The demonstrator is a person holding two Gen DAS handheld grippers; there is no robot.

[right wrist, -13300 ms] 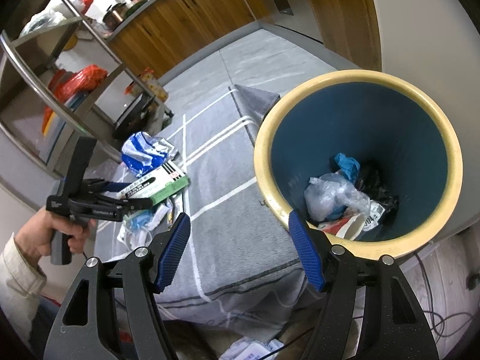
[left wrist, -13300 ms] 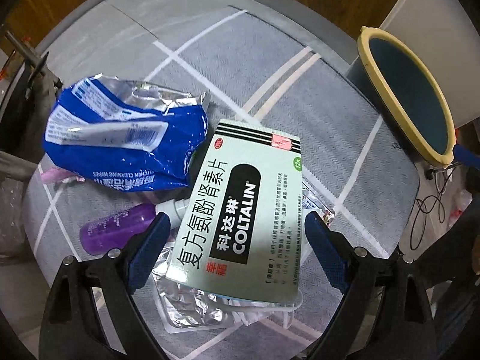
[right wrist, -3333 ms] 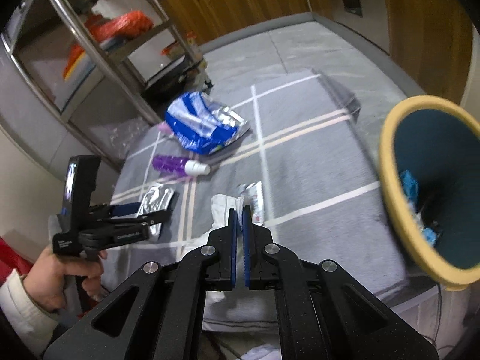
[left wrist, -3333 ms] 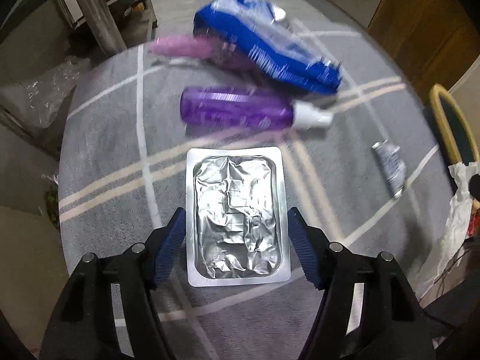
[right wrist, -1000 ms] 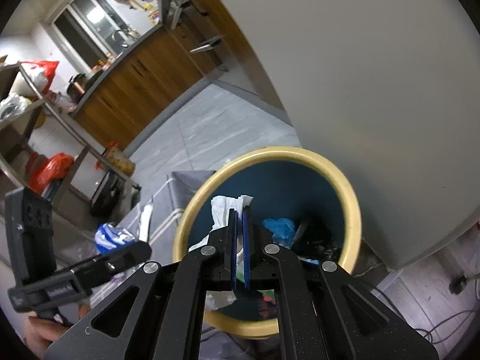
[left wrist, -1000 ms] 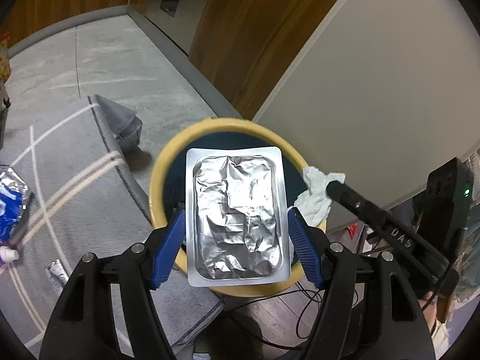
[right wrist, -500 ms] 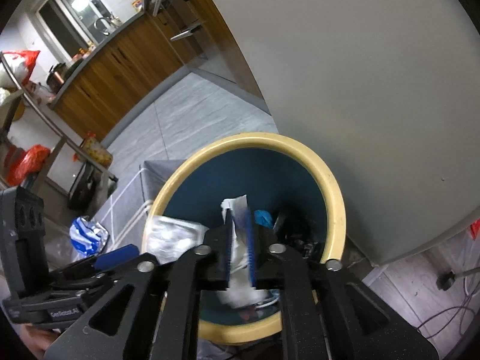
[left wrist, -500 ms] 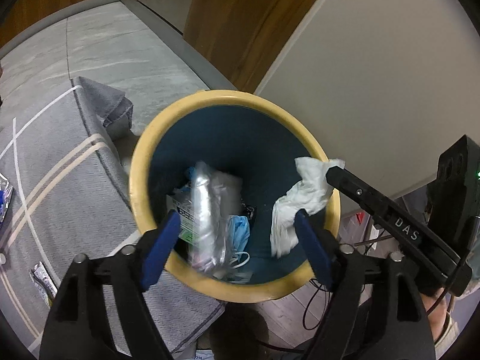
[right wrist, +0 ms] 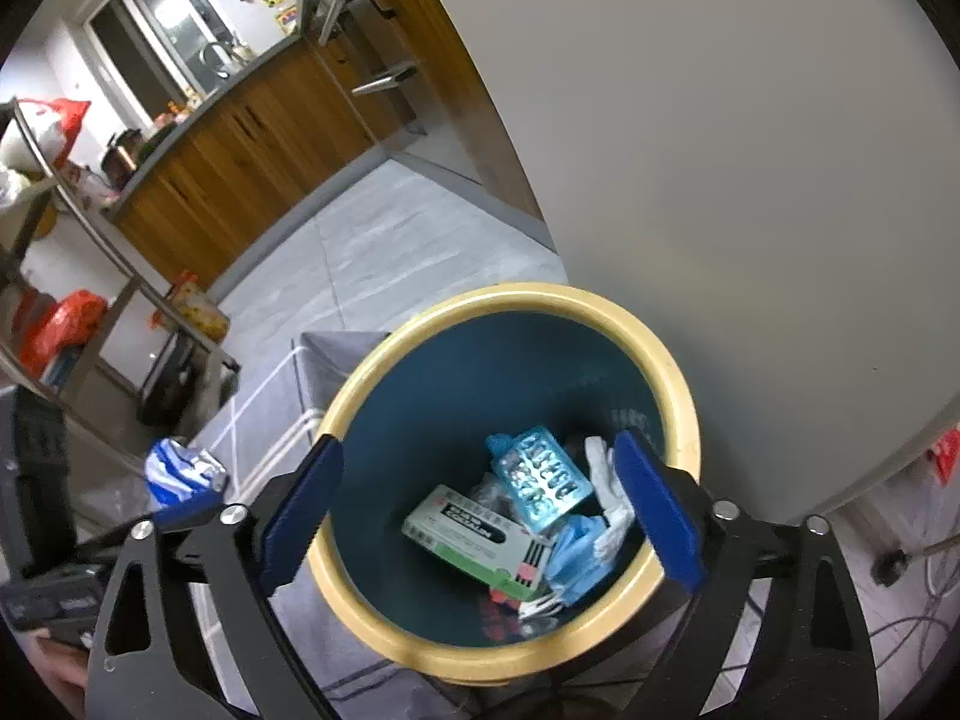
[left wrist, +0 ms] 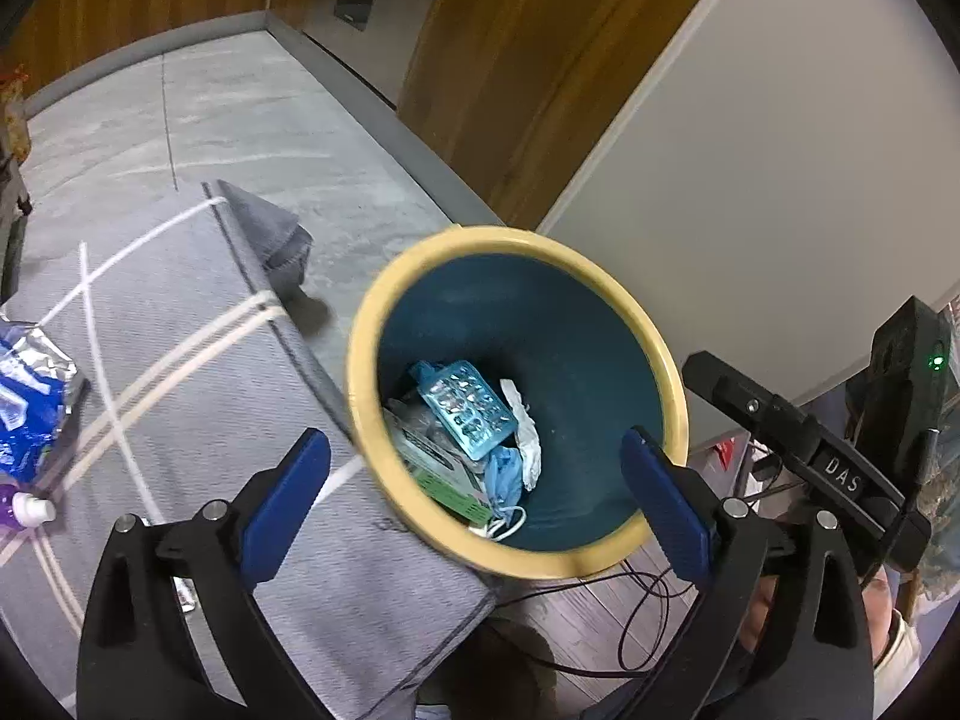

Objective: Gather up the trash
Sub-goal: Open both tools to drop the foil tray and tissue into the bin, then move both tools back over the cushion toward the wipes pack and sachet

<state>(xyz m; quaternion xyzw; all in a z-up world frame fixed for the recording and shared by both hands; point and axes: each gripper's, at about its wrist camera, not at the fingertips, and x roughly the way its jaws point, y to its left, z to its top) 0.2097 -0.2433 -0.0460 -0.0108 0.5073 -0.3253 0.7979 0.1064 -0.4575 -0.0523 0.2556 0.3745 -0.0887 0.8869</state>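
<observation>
The bin [left wrist: 672,396], yellow-rimmed and dark blue inside, stands below both grippers. In it lie a foil blister pack [left wrist: 471,408], a white tissue [left wrist: 525,438], a blue mask [left wrist: 504,477] and a green medicine box [right wrist: 474,534]. My left gripper [left wrist: 471,450] hangs over the bin's near rim, its jaws opening with nothing between them. My right gripper [right wrist: 477,447] is over the bin [right wrist: 510,297] too, jaws opening and empty. The blister pack [right wrist: 540,474] and tissue [right wrist: 606,492] rest loose on the heap.
A grey cloth with white stripes [left wrist: 198,396] covers the table left of the bin. A blue wipes bag [left wrist: 30,396] and a purple bottle's cap [left wrist: 27,510] lie at its left edge. Cables [left wrist: 636,606] trail on the floor. A beige wall [right wrist: 720,180] stands behind the bin.
The left gripper let go of the foil blister pack, which fell into the bin. The right gripper opened from shut and its white tissue dropped in as well.
</observation>
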